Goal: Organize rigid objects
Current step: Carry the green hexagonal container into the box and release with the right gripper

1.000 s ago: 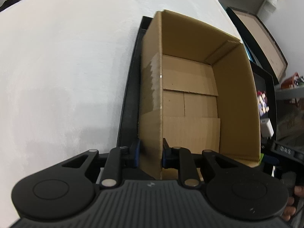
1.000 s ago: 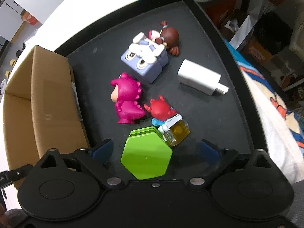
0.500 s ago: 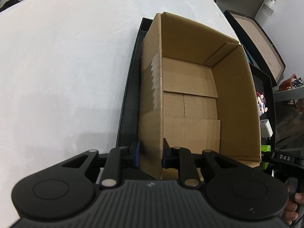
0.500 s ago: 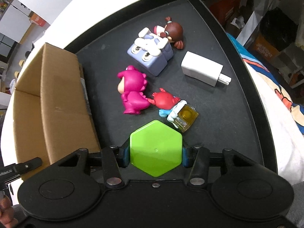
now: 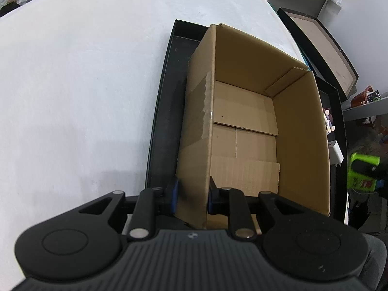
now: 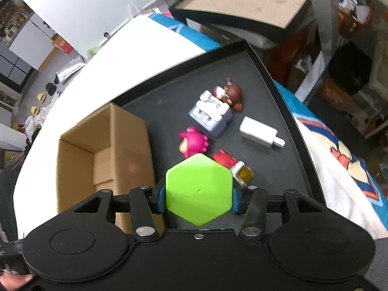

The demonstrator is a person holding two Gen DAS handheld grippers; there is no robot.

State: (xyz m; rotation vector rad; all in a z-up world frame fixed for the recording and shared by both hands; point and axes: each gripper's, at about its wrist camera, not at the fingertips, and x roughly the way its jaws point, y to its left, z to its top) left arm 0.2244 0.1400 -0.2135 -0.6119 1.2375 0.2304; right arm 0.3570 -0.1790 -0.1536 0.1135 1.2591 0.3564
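- Right gripper point(image 6: 199, 194): both blue pads press the opposite sides of a green hexagonal container point(image 6: 199, 189); the jaws have just been closing and now clamp it. The container is held clear of the black tray point(image 6: 271, 82), its flat hexagonal face toward the camera.
- Just beyond the right-hand fingertip, partly hidden by the container: a small amber cube point(image 6: 245, 173) touching a red figurine point(image 6: 225, 158), both on the tray floor.
- Directly ahead of the fingers, past the container's top edge: a pink figurine point(image 6: 192, 141) lying on the tray.
- Further ahead: a pale blue block toy point(image 6: 211, 117) with a brown-haired figurine point(image 6: 232, 93) against its far side. To the right of these, apart from them, a white charger point(image 6: 259, 133).
- Left of the right gripper's fingers: an open cardboard box point(image 6: 101, 150) standing on the same tray.
- Left gripper point(image 5: 192, 195): jaws narrow, one blue pad on each face of the cardboard box's point(image 5: 242, 126) near-left wall, gripping it at the near corner.
- Ahead of the left fingers: the box interior, showing only bare cardboard flaps.
- Left of the fingers: the tray rim point(image 5: 157, 126), then a white surface point(image 5: 84, 84).
- Far right in the left wrist view: the green container point(image 5: 361, 172), seen beyond the box's right wall.
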